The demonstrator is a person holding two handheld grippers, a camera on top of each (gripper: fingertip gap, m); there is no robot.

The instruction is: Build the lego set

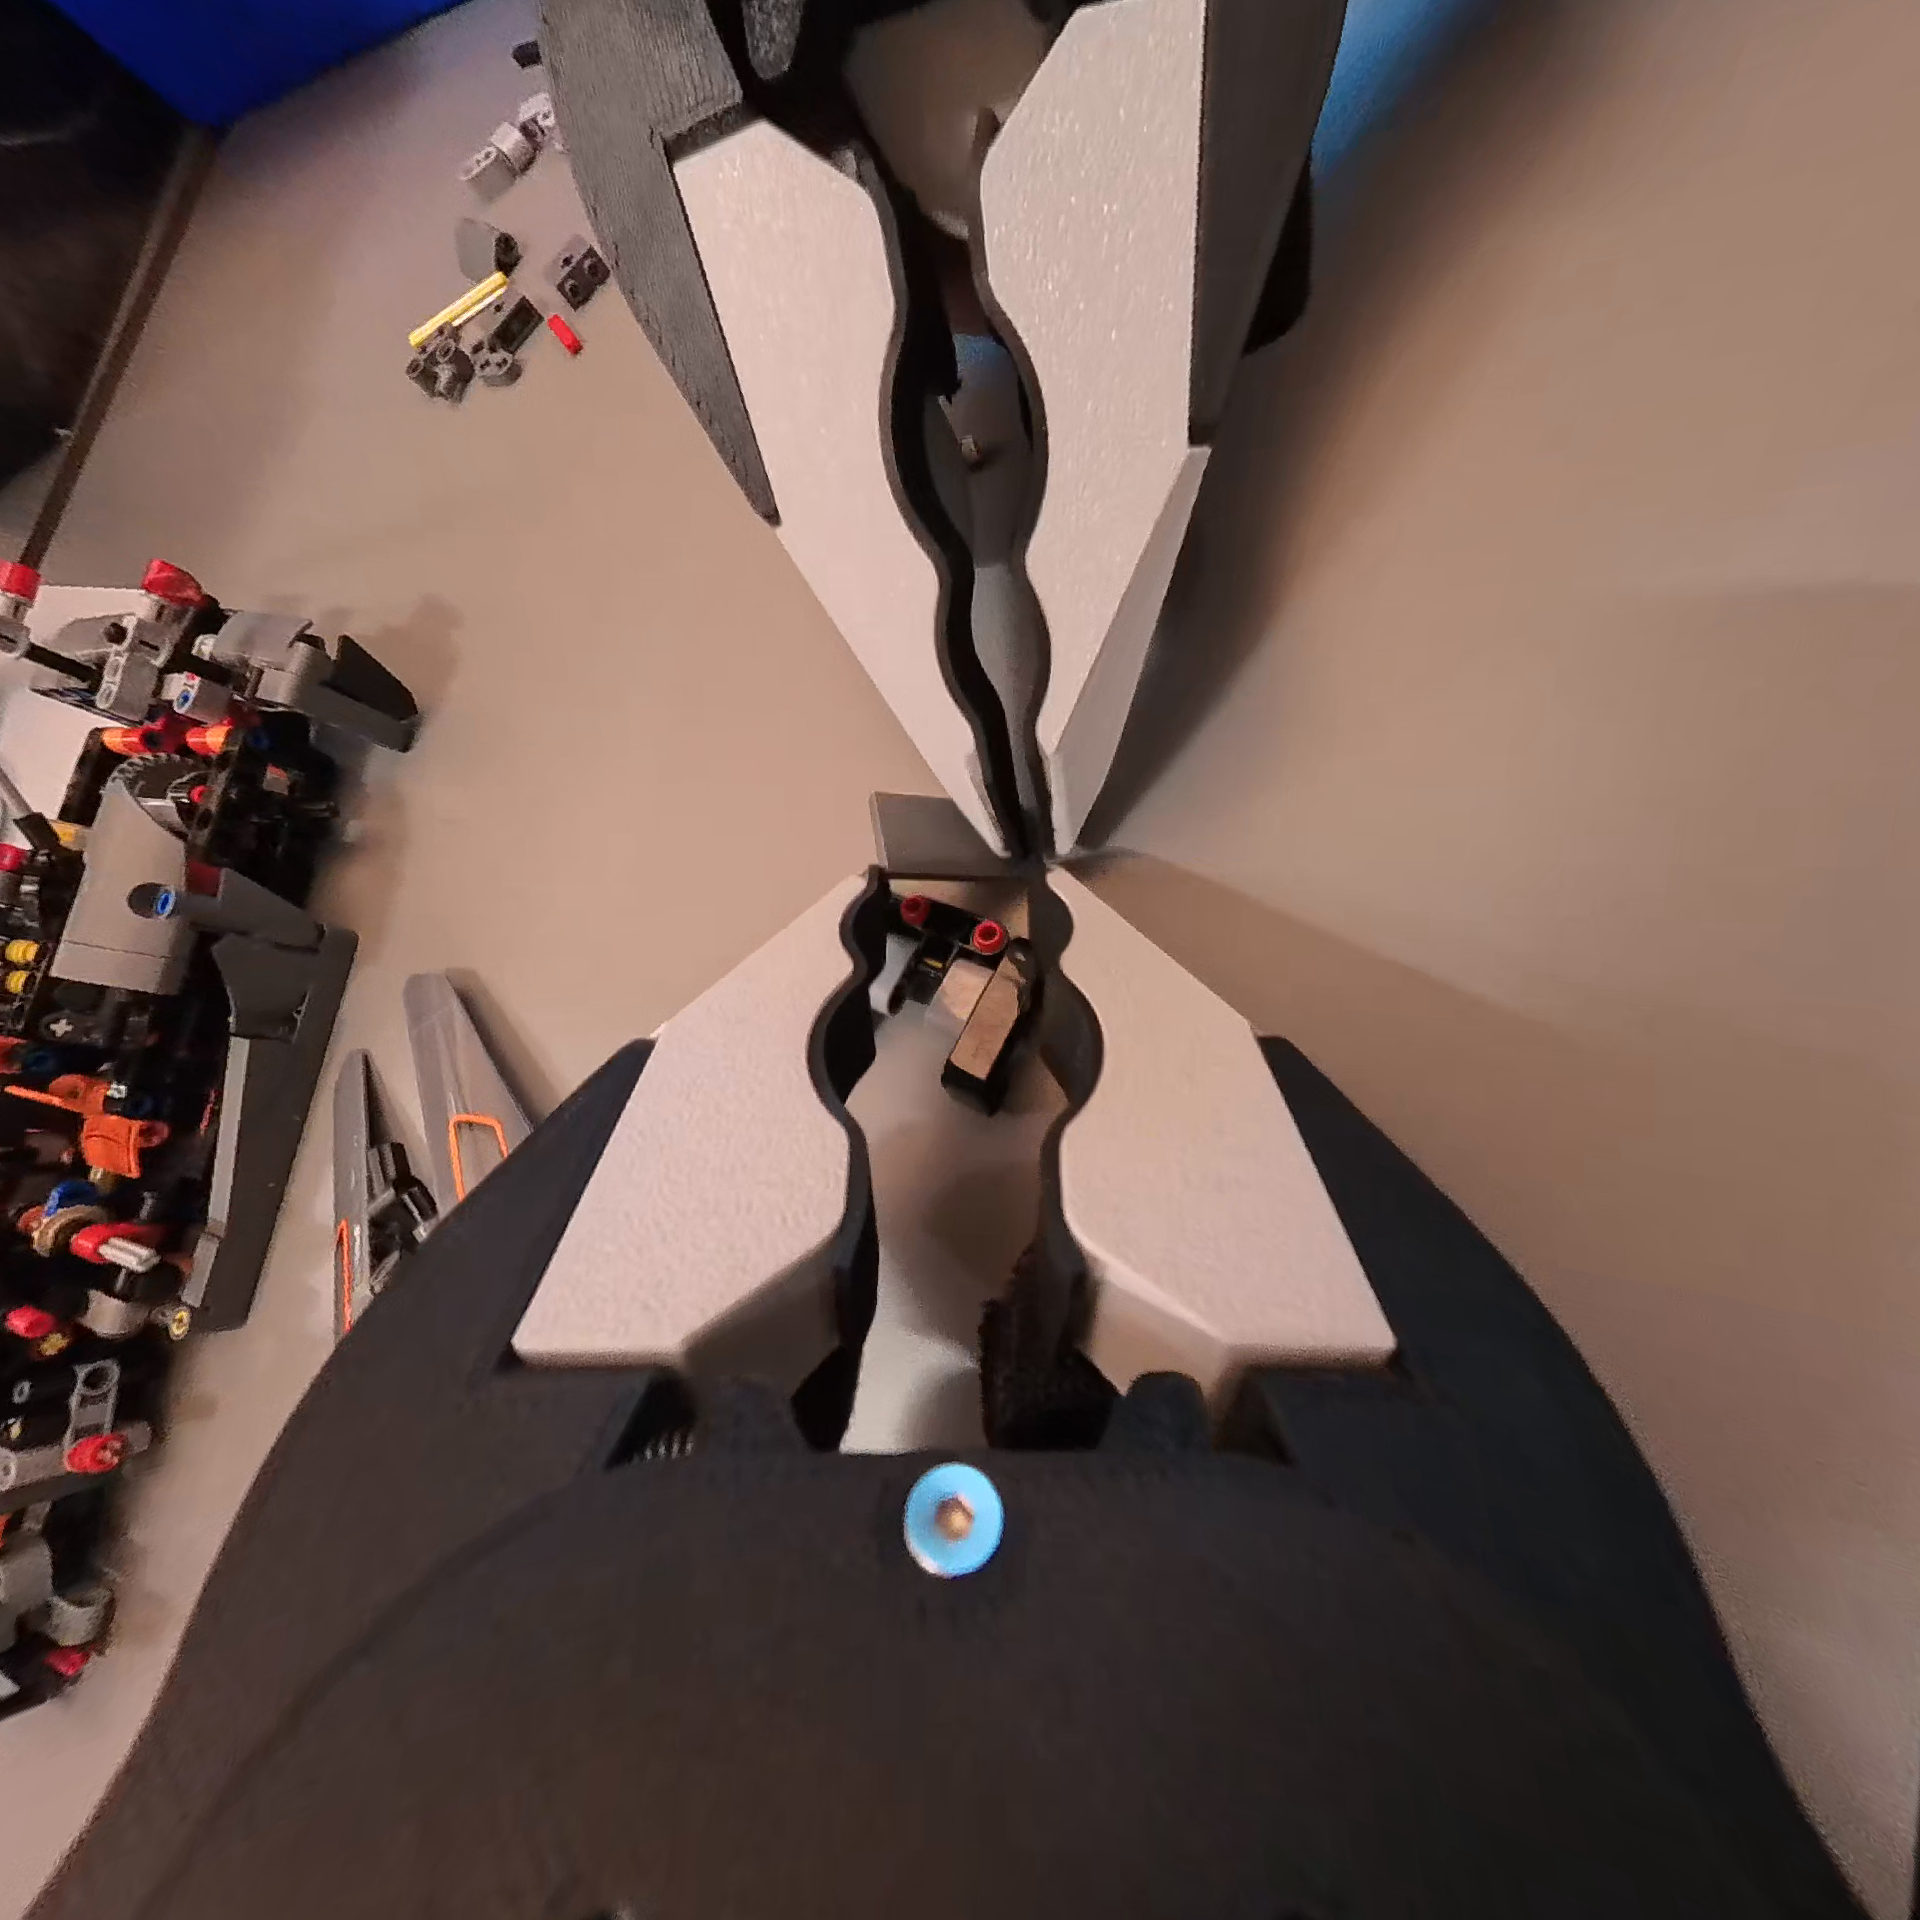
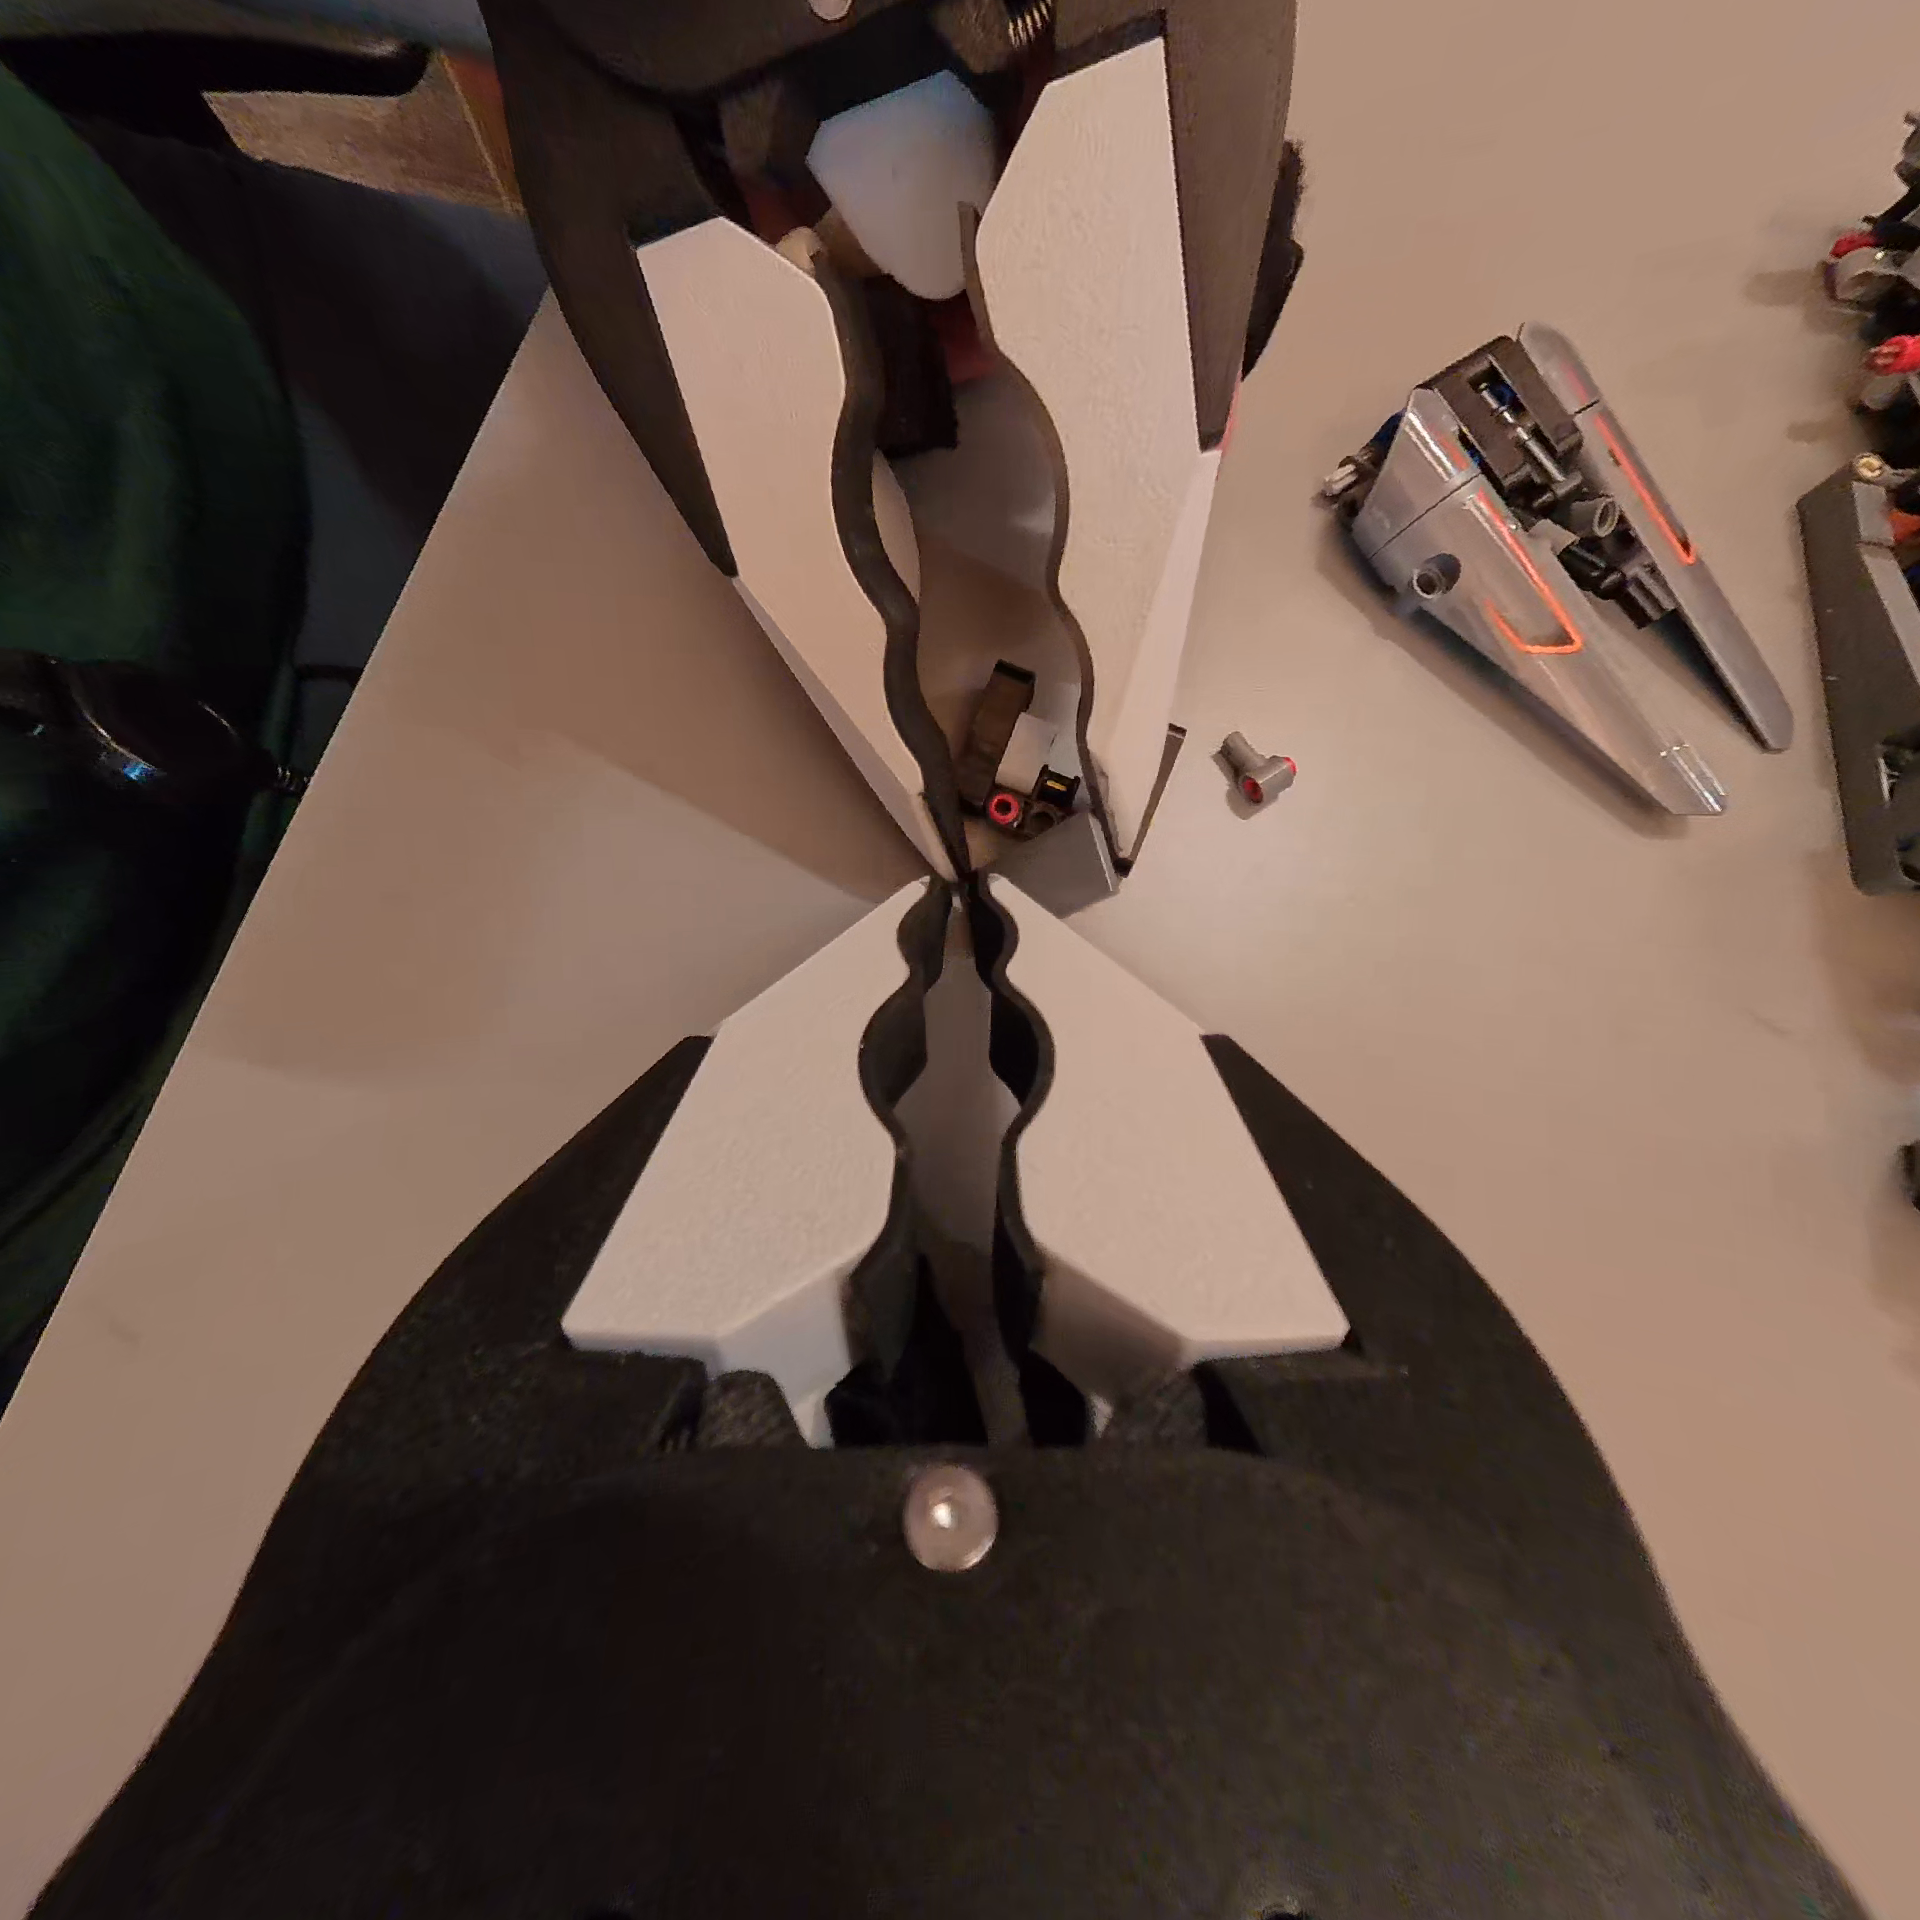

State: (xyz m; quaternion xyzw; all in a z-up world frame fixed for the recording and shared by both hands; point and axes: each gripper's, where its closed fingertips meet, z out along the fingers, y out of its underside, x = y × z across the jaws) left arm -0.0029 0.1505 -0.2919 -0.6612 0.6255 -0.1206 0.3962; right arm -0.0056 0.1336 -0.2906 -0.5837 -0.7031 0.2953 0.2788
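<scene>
My left gripper (image 1: 956, 894) is shut on a small Lego sub-assembly (image 1: 971, 987) of black beams with red pins and a grey panel (image 1: 920, 836), held just above the beige table (image 1: 1455, 935). My right gripper (image 1: 1023, 844) comes from the opposite side with its jaws shut, its tips touching the assembly's grey panel. In the right wrist view my right gripper (image 2: 961, 883) meets the left gripper (image 2: 1029, 842) tip to tip, and the sub-assembly (image 2: 1013, 769) shows between the left fingers. I cannot tell whether the right tips pinch a part.
The large partly built Lego car (image 1: 156, 935) lies at the left. A grey wedge section with orange lines (image 2: 1538, 582) lies beside it, and it also shows in the left wrist view (image 1: 447, 1091). Loose pieces (image 1: 499, 301) lie farther off. A small grey connector (image 2: 1257, 774) is near the grippers. The table edge (image 2: 395, 582) and a person's dark green clothing (image 2: 104, 520) are at the left. Less than 4 cm separates the two grippers' tips. The small grey connector (image 2: 1257, 774) sits 4 centimeters or so from the ends of my left fingers.
</scene>
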